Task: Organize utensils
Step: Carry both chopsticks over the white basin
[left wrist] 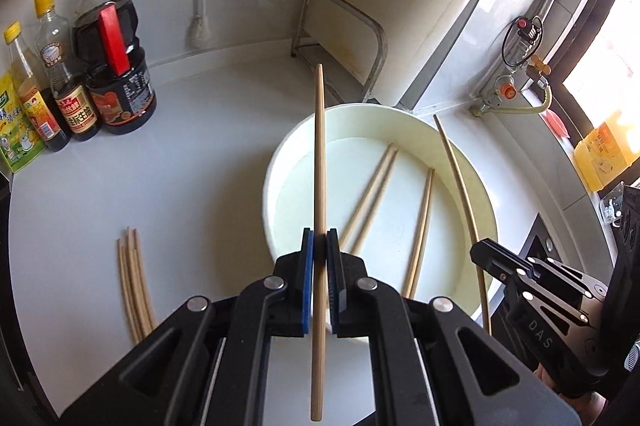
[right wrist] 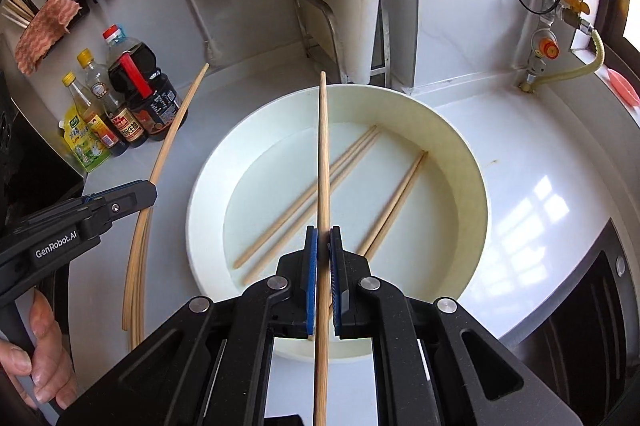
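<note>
My left gripper (left wrist: 319,238) is shut on one wooden chopstick (left wrist: 319,146), held above the near rim of a white basin (left wrist: 280,162). My right gripper (right wrist: 324,232) is shut on another chopstick (right wrist: 323,154) over the same basin (right wrist: 208,178). Two pairs of chopsticks lie on the basin floor, one (right wrist: 312,198) to the left and one (right wrist: 396,202) to the right. A bundle of chopsticks (left wrist: 134,286) lies on the white counter left of the basin. Each gripper shows in the other's view: the right gripper (left wrist: 478,252) and the left gripper (right wrist: 150,188), gripped by a hand (right wrist: 44,346).
Sauce bottles (left wrist: 116,66) stand at the counter's back left. A metal rack (left wrist: 340,38) leans in the corner behind the basin. A gas valve and yellow hose (right wrist: 552,54) run along the right wall, and a stove (right wrist: 580,326) sits right of the basin.
</note>
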A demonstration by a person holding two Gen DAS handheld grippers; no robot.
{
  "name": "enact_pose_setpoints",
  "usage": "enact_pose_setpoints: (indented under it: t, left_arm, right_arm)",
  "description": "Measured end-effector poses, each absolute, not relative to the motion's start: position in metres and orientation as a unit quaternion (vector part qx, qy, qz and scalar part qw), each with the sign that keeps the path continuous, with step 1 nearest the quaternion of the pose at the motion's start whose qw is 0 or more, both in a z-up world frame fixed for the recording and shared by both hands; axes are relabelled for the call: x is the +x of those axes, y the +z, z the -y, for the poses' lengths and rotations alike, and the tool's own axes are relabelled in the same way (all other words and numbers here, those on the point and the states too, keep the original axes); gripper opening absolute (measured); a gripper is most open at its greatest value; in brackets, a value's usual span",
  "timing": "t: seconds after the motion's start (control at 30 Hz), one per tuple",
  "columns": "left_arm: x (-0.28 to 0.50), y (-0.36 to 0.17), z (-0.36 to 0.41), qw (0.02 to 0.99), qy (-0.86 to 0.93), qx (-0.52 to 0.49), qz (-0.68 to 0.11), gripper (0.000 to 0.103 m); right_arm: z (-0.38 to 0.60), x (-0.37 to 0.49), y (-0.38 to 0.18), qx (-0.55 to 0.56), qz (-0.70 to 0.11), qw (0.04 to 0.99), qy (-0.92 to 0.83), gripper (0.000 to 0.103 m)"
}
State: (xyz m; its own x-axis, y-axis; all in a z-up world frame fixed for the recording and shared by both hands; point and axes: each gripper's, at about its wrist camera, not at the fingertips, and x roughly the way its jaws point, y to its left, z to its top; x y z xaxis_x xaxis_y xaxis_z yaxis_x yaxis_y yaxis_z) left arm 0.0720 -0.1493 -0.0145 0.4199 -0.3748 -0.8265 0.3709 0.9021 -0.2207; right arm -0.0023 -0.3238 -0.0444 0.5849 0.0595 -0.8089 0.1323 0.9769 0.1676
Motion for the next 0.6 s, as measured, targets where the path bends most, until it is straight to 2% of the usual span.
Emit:
enact_pose_setpoints:
  t: [0.23,0.6]
  left_arm:
    - [0.086,-0.047,0.188,0.825,-0.188,-0.015,-0.533,0.007]
    - [0.1,-0.068,0.211,0.828,-0.142,-0.012,-0.543,0.007]
  right_arm:
    - [0.352,0.026,-0.067,0.114,-0.466,0.878,0.005,0.006]
    - [0.367,0.058,-0.096,0.106,-0.489,0.866,0.027,0.006]
